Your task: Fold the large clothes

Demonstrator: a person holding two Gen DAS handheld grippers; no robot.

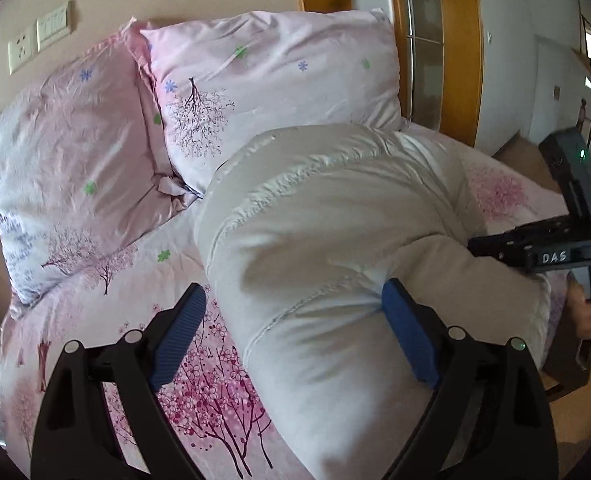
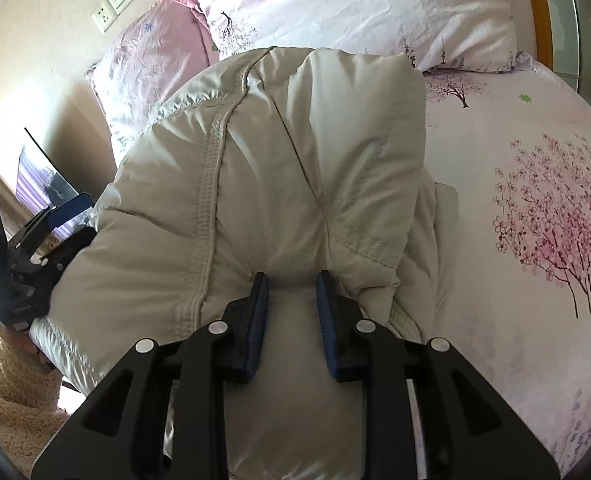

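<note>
While its blue-padded fingers (image 2: 258, 312) pinch a bulge of cream fabric between them, the right gripper (image 2: 291, 300) holds the near edge of the puffy jacket (image 2: 263, 168), its jaws drawn close with only the fold of cloth in the gap. The left gripper (image 1: 295, 312) has its fingers (image 1: 179, 332) spread wide: the right pad presses into the side of the jacket, the left pad hangs over the bedsheet (image 1: 199, 392) and touches nothing I can make out.

The jacket lies bunched and partly folded on the bed, a long padded mass running from the near edge toward the far pillows. In the right wrist view a stitched seam runs down its left half and a folded flap sits on top at the far right.

The sheet is pale pink with cherry-blossom trees printed on it. Two matching pillows (image 1: 271, 80) lean at the far end, the jacket's far end just touching the right one. A wall socket and switch (image 1: 35, 40) sit on the beige wall at far left, and a wooden door frame (image 1: 455, 40) stands at far right.
</note>
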